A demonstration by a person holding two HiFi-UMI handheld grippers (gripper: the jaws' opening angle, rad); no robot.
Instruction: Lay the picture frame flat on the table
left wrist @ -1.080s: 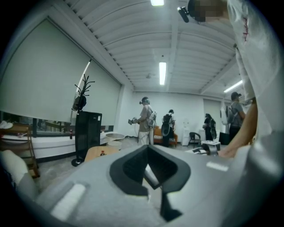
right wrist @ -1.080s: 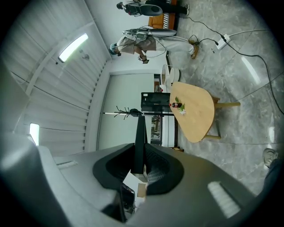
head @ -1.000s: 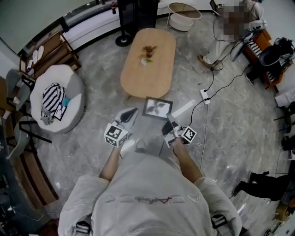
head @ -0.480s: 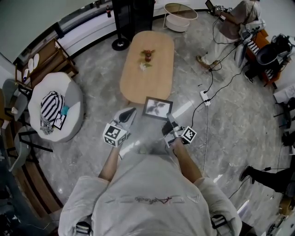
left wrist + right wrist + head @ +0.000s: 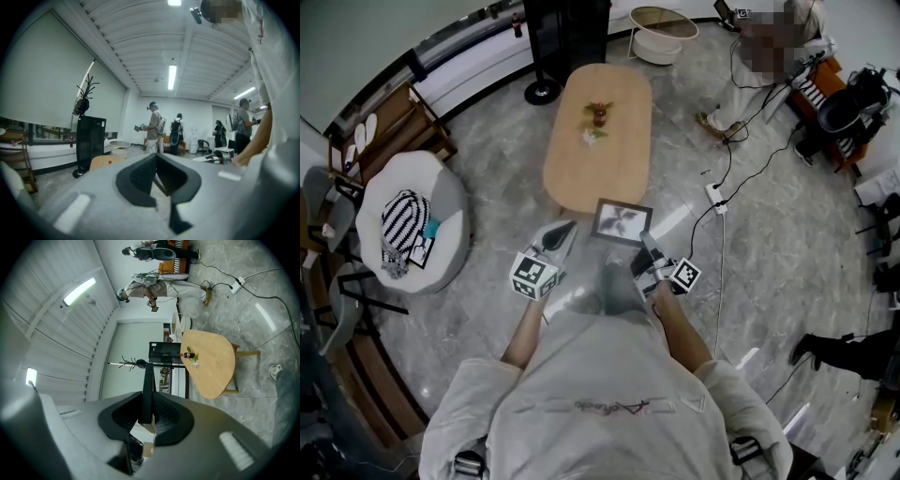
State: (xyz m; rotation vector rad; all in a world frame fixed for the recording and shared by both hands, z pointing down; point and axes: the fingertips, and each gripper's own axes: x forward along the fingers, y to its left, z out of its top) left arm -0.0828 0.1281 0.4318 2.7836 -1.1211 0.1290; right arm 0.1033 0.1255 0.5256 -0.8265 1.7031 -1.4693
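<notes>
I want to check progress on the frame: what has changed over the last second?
The wooden table has drawn slightly nearer in the head view, as the person carries the picture frame toward it. Nothing was taken or let go: the right tongs stay shut on the frame's edge, the left tongs stay empty beside it, and the frame is not yet on the table.
</notes>
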